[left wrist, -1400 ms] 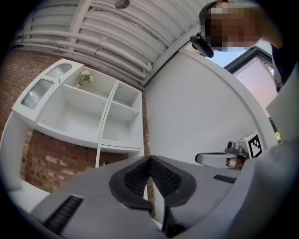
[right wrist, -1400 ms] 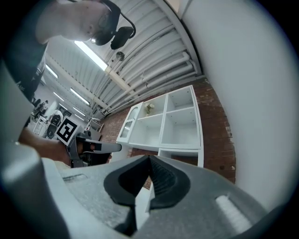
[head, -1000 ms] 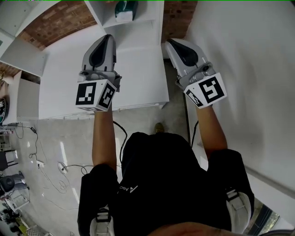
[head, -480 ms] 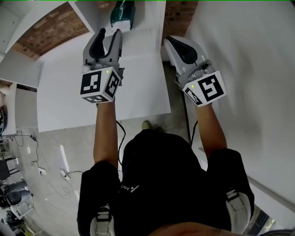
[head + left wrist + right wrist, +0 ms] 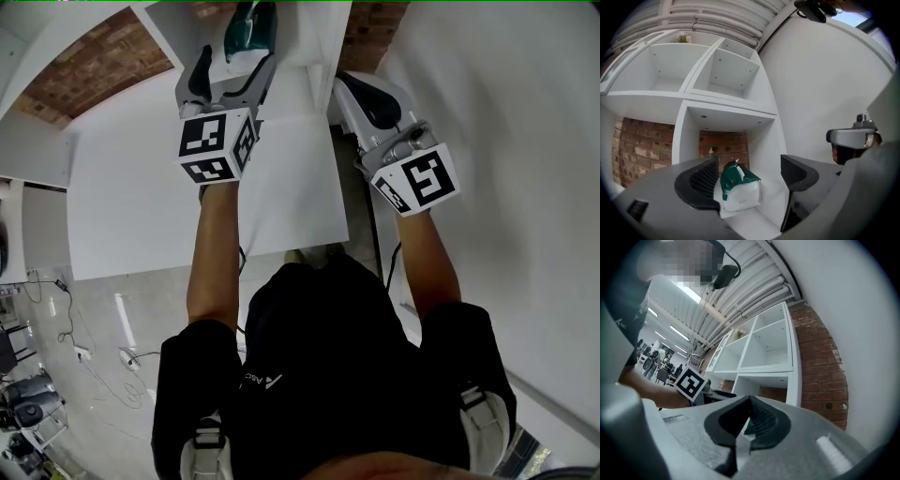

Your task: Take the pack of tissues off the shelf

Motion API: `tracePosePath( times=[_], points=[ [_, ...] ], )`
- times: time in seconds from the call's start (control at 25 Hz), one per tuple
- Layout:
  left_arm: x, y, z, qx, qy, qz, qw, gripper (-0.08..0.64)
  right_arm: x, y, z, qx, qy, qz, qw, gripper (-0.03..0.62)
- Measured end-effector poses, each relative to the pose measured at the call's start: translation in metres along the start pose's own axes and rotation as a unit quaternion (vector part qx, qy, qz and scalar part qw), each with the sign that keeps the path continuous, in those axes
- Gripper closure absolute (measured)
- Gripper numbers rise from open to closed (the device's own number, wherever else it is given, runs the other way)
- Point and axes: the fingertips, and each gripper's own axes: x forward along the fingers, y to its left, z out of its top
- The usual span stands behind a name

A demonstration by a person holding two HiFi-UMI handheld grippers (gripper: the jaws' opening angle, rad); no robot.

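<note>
Pack of tissues [image 5: 739, 190] sits straight ahead of the left hand-held gripper [image 5: 749, 165]. Its jaws have just been opening and are released and empty. The right hand-held gripper [image 5: 749, 420] is farther off, clenched on nothing.

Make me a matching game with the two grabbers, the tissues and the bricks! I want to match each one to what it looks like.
Things:
1. left gripper
2. right gripper
3. pack of tissues
4. brick wall

Looks:
A. green and white
B. fingers together
C. reddish-brown
D. fingers apart

Pairs: 1-D, 2-B, 3-A, 4-C.

The left gripper's fingers have just been opening. The pack shows between them, not gripped.
</note>
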Motion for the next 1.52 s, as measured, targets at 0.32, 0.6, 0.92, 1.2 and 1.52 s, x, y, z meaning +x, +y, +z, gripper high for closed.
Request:
tracePosePath(
  times=[0.32, 0.6, 0.92, 1.2, 1.52],
  points=[
    [0.054, 0.003, -0.036, 0.008, 0.064, 0.036, 0.9973, 0.055, 0.0, -0.036, -0.005, -0.005, -0.004, 0.018, 1.0, 0.591],
    [0.078, 0.026, -0.075, 0.015, 0.114, 0.078, 0.9903, 0.032, 0.001, -0.047, -0.018, 0.005, -0.004, 0.029, 1.0, 0.591],
    [0.09, 0.026, -0.102, 0.009, 0.159, 0.077, 0.9843, 0.034, -0.001, -0.059, -0.031, 0.016, -0.002, 0.025, 1.0, 0.591],
    [0.087, 0.031, -0.11, 0.007, 0.163, 0.092, 0.9823, 0.163, -0.002, -0.062, -0.038, 0.021, 0.002, 0.023, 1.0, 0.591],
    [0.083, 0.033, -0.103, 0.003, 0.148, 0.105, 0.9834, 0.25, -0.006, -0.065, -0.043, 0.028, 0.006, 0.016, 0.999, 0.591]
  ],
)
